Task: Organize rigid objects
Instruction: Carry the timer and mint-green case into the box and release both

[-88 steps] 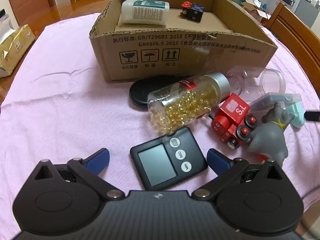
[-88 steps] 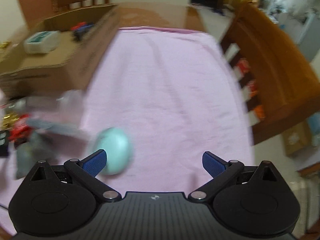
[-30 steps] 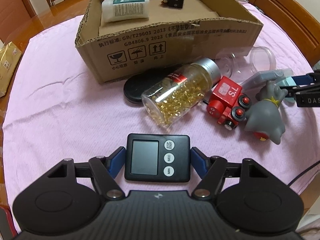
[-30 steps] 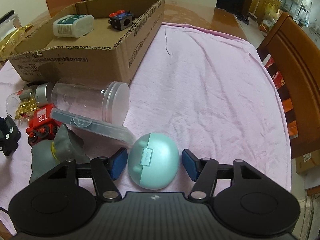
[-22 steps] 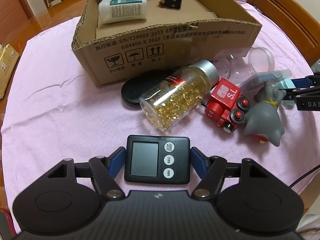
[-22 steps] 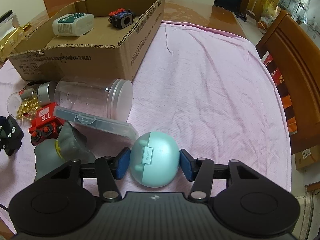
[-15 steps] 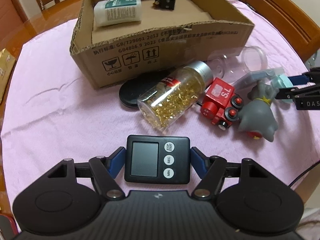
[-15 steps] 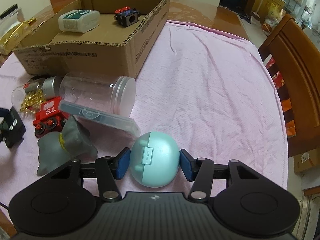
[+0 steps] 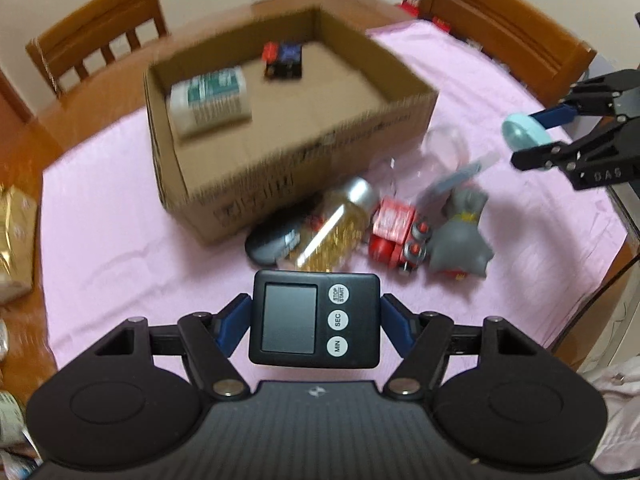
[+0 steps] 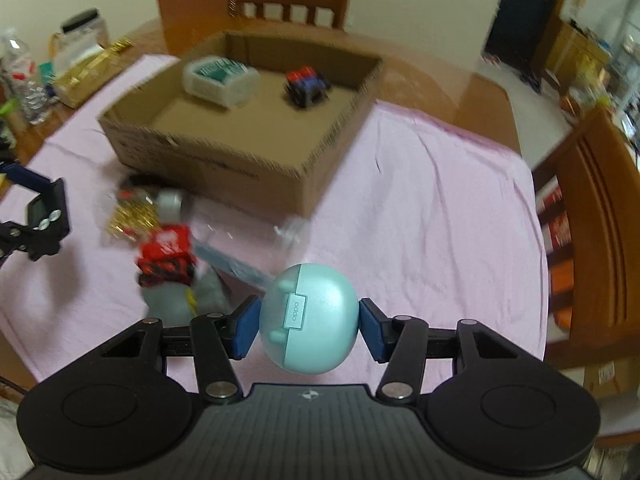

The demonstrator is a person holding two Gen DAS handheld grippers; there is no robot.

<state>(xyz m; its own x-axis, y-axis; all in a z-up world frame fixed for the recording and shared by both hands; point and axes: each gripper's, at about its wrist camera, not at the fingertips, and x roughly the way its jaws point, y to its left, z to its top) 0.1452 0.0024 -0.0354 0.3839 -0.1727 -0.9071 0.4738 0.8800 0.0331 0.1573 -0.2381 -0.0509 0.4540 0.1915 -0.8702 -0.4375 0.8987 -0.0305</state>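
**Both grippers loaded, held above the table**

The black timer (image 9: 314, 320) sits clamped between the blue pads of the left gripper (image 9: 315, 326), screen and three round buttons facing the camera, clear of the pink tablecloth (image 9: 120, 240). The jaws stand partly apart, as wide as the timer's body. The right gripper (image 10: 308, 326) pinches a mint-green earbud case (image 10: 310, 318) by its two sides, hinge and logo tab upward, also off the cloth.

Beyond them stands the open cardboard box (image 9: 304, 168), with a white-and-green container (image 9: 210, 100) and a small red-and-blue toy (image 9: 283, 60) inside. In front of the box lie a bottle of golden capsules (image 9: 340, 226), a red toy engine (image 9: 396, 234), a grey figurine (image 9: 460, 240), a clear jar (image 9: 446, 148) and a dark flat disc (image 9: 272, 242). Motion blur smears the box lettering and these loose items; the jar's outline is barely legible.
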